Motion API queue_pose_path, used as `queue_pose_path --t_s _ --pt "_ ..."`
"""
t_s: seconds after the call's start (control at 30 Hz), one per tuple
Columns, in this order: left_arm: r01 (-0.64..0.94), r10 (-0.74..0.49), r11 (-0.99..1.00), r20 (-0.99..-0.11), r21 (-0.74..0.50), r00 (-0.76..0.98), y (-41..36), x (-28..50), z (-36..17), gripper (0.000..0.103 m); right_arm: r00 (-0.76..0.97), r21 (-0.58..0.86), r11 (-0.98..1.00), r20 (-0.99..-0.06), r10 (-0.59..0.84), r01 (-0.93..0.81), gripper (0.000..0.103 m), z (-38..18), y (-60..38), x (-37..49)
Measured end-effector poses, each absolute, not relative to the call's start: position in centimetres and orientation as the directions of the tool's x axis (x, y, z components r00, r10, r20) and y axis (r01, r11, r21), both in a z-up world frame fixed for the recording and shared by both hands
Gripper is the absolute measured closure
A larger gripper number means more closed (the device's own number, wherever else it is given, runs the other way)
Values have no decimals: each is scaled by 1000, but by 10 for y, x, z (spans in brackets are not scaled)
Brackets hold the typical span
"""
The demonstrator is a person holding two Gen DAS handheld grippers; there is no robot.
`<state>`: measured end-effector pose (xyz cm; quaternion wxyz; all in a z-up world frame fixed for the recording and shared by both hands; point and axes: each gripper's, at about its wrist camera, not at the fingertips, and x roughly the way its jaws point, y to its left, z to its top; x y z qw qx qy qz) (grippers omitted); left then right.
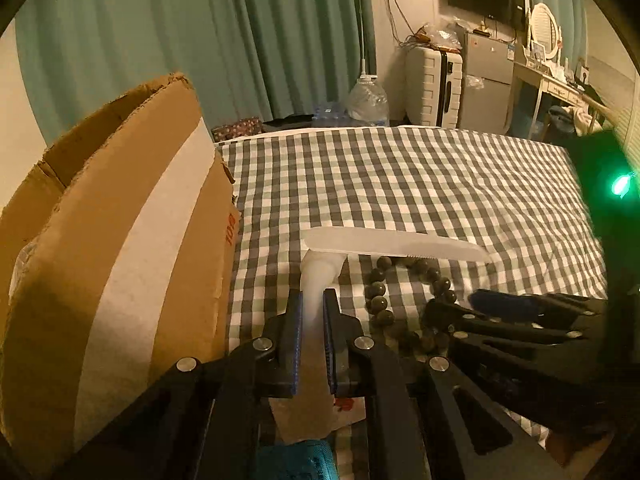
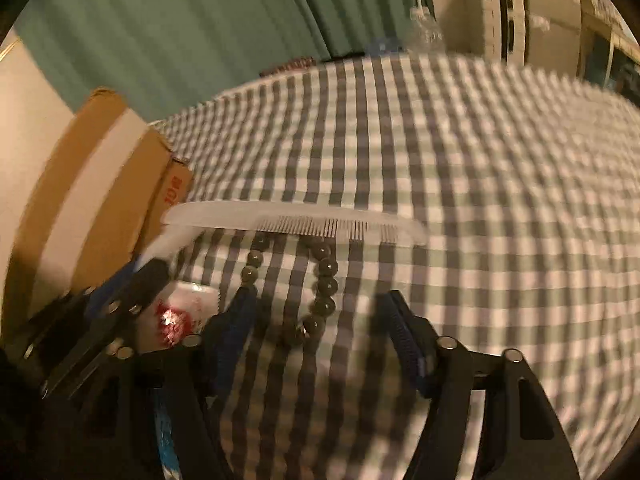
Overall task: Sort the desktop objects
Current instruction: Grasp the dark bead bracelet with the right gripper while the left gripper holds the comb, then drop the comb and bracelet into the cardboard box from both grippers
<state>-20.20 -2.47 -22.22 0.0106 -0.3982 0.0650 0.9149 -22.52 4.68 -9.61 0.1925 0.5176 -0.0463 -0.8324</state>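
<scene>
The left claw [image 1: 312, 312] grips the handle of a white comb [image 1: 396, 245], held level low in the frame's middle above the checked bed [image 1: 400, 176]. A bead bracelet [image 2: 320, 280] lies beneath its teeth. The right claw [image 2: 320, 332] gapes wide around the beads. A cardboard box [image 1: 120, 220] stands at left.

left hand-held gripper [image 1: 312, 312] clamped shut, right hand-held gripper [image 2: 320, 320] spread wide, low
</scene>
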Motion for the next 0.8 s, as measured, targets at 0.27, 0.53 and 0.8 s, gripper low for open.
queue_pose_path --t_s 0.27,0.53,0.8 --pt "-152 200 -980 -721 -131 -663 -41 -193 -205 94 -393 296 -926 -842 -369 235 92 -84 76 -215" --pt "-199 272 -962 -737 -187 -619 -39 -167 -159 94 -480 384 -895 -755 -446 227 92 -19 120 -176" --pt "-190 222 -973 -733 -128 -643 -46 -150 -104 94 -513 421 -876 -712 -479 235 92 16 129 -145"
